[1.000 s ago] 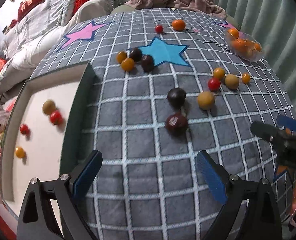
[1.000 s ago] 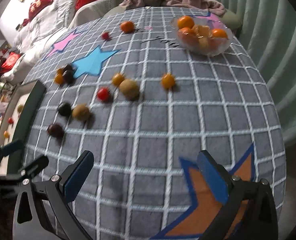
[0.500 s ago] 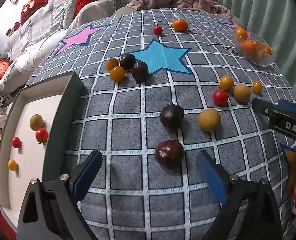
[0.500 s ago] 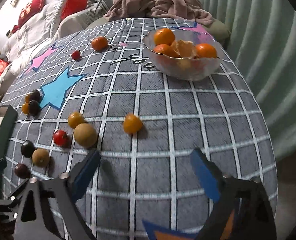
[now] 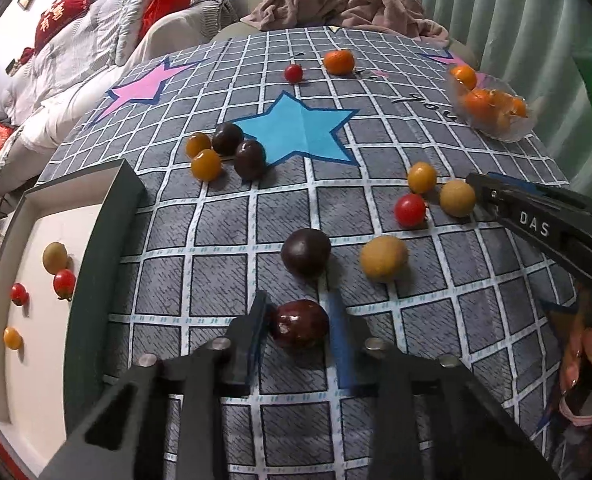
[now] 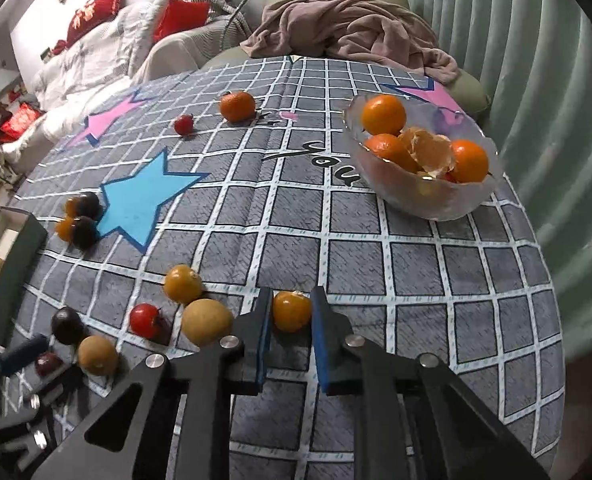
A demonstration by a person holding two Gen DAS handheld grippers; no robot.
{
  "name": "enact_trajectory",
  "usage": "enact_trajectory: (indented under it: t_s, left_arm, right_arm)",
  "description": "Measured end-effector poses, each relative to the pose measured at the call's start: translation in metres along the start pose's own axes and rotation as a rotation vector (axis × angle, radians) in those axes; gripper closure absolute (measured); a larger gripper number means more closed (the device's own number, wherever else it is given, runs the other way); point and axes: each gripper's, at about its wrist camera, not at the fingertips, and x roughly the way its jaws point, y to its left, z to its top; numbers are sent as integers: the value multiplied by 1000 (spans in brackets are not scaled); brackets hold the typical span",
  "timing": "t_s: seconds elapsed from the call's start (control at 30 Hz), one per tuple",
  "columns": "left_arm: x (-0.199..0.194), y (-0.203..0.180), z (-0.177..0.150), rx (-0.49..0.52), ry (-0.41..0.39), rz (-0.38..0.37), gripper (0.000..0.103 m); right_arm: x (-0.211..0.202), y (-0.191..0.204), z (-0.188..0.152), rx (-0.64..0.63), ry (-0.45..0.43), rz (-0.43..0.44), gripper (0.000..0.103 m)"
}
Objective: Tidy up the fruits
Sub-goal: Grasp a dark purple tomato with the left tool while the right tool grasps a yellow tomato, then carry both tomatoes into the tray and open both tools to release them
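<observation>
My left gripper (image 5: 298, 326) has its blue pads closed in around a dark red plum (image 5: 300, 323) on the checked cloth. My right gripper (image 6: 292, 314) has its pads closed in around a small orange fruit (image 6: 292, 311). Loose fruit lies around: a dark plum (image 5: 306, 257), a tan fruit (image 5: 383, 258), a cherry tomato (image 5: 410, 210) and a yellow-orange fruit (image 6: 183, 283). A glass bowl (image 6: 436, 200) of mandarins stands at the right. A dark green tray (image 5: 112, 216) with a white floor holds several small fruits on the left.
A cluster of two dark plums and two orange fruits (image 5: 226, 154) lies by the blue star (image 5: 300, 130). A mandarin (image 6: 237, 106) and a tomato (image 6: 184, 124) lie far back. A sofa with a brown blanket (image 6: 352, 32) lies beyond the table. A curtain hangs on the right.
Both grippers moved forward and down to the cloth and closed from wide open, the left around the dark red plum, the right around the small orange fruit.
</observation>
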Motion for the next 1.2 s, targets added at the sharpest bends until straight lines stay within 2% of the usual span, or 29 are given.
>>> enact_trajectory:
  t_s: [0.1, 0.33, 0.63, 0.9, 1.2]
  left_arm:
    - [-2, 4, -3, -6, -1, -32, 73]
    - [-23, 13, -18, 7, -19, -97, 73]
    - [-49, 27, -39, 9, -33, -97, 73]
    - [-62, 37, -54, 2, -38, -103, 73]
    - [-82, 52, -63, -21, -75, -120, 73]
  right_arm:
    - [-13, -8, -10, 31, -3, 55, 83]
    - [-38, -27, -36, 98, 11, 122, 83]
    - [-63, -26, -71, 143, 23, 158, 83]
    - [-73, -17, -86, 153, 33, 167, 83]
    - [-94, 12, -85, 114, 17, 200, 83]
